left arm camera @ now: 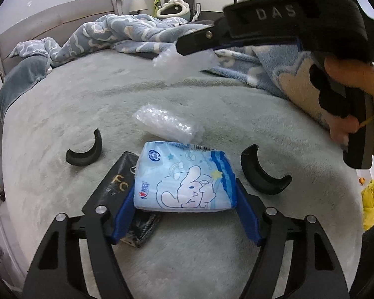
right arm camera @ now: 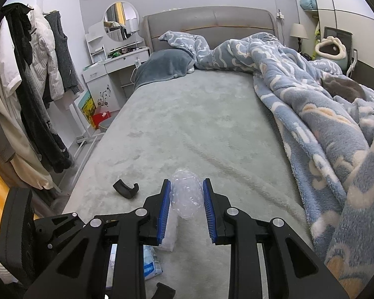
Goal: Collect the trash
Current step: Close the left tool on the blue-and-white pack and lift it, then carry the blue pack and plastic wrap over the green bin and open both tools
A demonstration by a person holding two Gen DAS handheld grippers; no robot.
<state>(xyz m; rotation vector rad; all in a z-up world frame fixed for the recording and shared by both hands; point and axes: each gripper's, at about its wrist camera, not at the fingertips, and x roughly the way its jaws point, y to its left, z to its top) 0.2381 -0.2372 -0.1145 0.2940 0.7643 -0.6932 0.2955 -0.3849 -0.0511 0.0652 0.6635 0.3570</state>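
My left gripper (left arm camera: pixel 184 194) is shut on a light blue tissue pack with a cartoon rabbit (left arm camera: pixel 184 179), its blue pads pressed against both ends, low over the grey bed cover (left arm camera: pixel 87 104). A black wrapper (left arm camera: pixel 117 184) lies under the left finger. A clear bubble-wrap piece (left arm camera: pixel 168 123) lies just beyond the pack. My right gripper (right arm camera: pixel 185 199) is shut on a crumpled clear plastic piece (right arm camera: pixel 187 194) and holds it above the bed; it shows in the left wrist view (left arm camera: pixel 187 62) at the upper right.
Two black curved plastic pieces (left arm camera: pixel 86 153) (left arm camera: pixel 264 174) lie on the bed either side of the pack. A rumpled blue cloud-pattern blanket (right arm camera: pixel 311 104) covers the bed's right side. A clothes rack (right arm camera: pixel 30 87) and white dresser (right arm camera: pixel 112 72) stand left of the bed.
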